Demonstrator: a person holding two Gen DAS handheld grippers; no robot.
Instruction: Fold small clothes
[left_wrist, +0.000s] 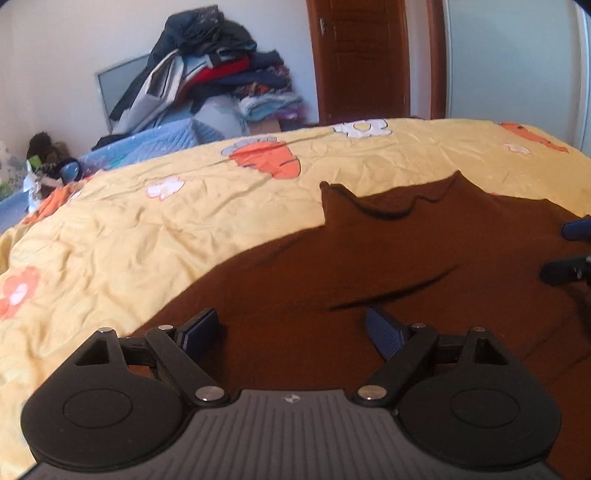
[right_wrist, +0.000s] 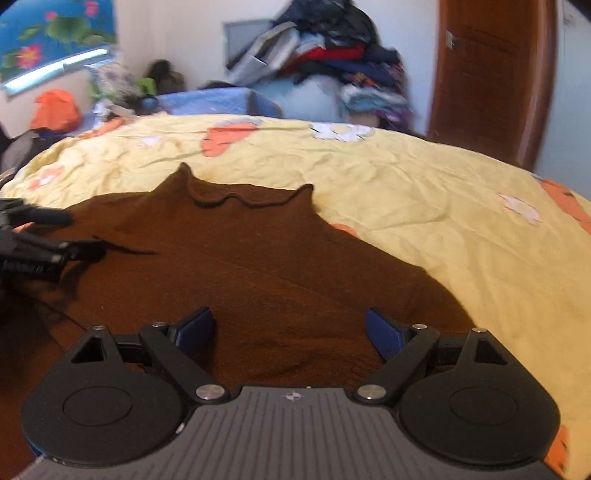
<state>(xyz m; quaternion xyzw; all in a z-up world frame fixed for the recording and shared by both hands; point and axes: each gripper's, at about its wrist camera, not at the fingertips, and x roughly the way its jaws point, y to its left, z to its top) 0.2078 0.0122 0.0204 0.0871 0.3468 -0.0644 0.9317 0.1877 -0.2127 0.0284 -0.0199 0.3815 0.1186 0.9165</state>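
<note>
A dark brown knit top (left_wrist: 388, 251) lies flat on the yellow bedsheet (left_wrist: 147, 229), its neck opening at the far end. My left gripper (left_wrist: 291, 328) is open and empty, low over the garment's near left part. My right gripper (right_wrist: 290, 328) is open and empty, low over the same brown top (right_wrist: 240, 266) near its right edge. The right gripper's fingers (left_wrist: 569, 251) show at the right edge of the left wrist view. The left gripper's fingers (right_wrist: 44, 236) show at the left edge of the right wrist view.
The yellow sheet (right_wrist: 424, 206) has orange carrot and white flower prints. Behind the bed are a tall pile of clothes (left_wrist: 214, 70), a blue quilted cover (left_wrist: 162, 140), a brown wooden door (left_wrist: 362, 59) and clutter at the far left (right_wrist: 118, 88).
</note>
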